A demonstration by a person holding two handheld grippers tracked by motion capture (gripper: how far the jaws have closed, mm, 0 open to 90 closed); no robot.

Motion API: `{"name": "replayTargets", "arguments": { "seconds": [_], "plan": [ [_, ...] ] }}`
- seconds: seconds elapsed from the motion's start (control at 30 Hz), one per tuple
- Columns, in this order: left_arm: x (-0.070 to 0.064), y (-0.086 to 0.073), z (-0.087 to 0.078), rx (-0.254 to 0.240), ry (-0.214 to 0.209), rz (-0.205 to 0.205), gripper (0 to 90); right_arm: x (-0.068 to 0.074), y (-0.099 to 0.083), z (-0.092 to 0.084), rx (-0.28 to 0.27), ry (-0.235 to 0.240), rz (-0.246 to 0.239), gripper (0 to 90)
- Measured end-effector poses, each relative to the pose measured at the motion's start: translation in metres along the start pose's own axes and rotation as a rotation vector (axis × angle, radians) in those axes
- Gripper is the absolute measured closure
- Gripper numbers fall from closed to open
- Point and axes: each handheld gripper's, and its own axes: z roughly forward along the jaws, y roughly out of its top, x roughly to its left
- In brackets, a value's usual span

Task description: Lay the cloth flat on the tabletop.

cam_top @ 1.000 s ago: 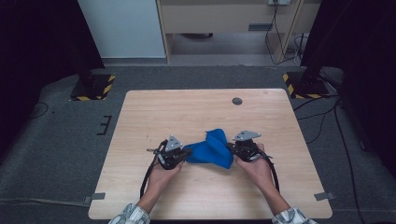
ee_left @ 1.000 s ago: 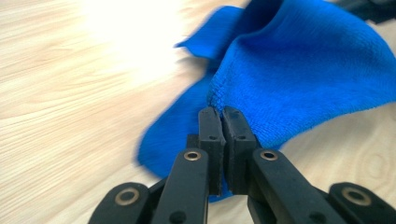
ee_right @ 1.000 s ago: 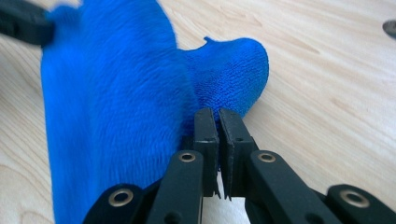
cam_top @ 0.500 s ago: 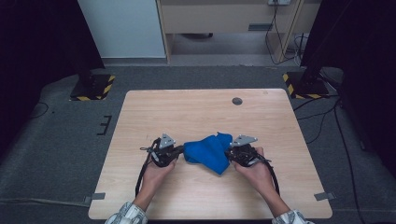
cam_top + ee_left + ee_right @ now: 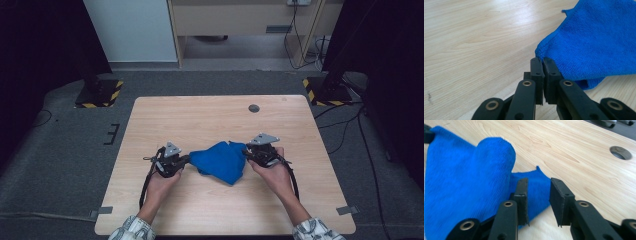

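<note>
1. I am at a pale wooden worktop (image 5: 210, 120), holding a two-jaw tool in each hand, with a blue microfibre cloth (image 5: 220, 161) lying between them on the near half of the worktop.
2. My left tool (image 5: 543, 65) has its jaws pressed together on the cloth's left corner; in the left gripper view the blue edge is pinched right at the tips.
3. My right tool (image 5: 539, 195) has just been opening: its jaws now stand apart, with the cloth's right edge lying under and behind them but no pad pressing on it.
4. The cloth is bunched and partly doubled over, with one flap (image 5: 495, 152) standing up in a rounded fold and a small corner (image 5: 537, 170) poking out flat on the wood.
5. I judge that the folding is under way: one fold looks laid and the right side let go, while the left corner has yet to be released and the cloth still needs squaring.
6. A round cable hole (image 5: 254, 108) sits in the far part of the worktop, well apart from the cloth.
</note>
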Motion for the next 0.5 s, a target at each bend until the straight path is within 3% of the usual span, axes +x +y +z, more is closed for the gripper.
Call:
{"name": "replayTargets", "arguments": {
  "seconds": [0.07,0.13,0.17,0.33,0.5],
  "plan": [
    [-0.001,-0.001,0.001,0.009,-0.001,0.004,87.3,0.0,0.0,0.015,-0.005,0.033,-0.006,64.6],
    [-0.001,-0.001,0.002,0.009,0.002,0.008,87.2,0.002,0.0,0.02,0.01,0.034,-0.016,63.8],
    [-0.001,-0.001,0.001,0.011,-0.001,0.005,87.2,0.005,-0.003,0.03,0.043,0.04,-0.034,61.6],
    [0.003,-0.002,0.0,0.019,-0.003,0.007,87.3,0.009,-0.012,0.034,0.119,0.007,-0.09,60.4],
    [0.006,-0.003,-0.003,0.028,0.007,0.006,87.3,0.006,-0.025,0.023,0.211,-0.044,-0.048,61.6]
  ]
}}
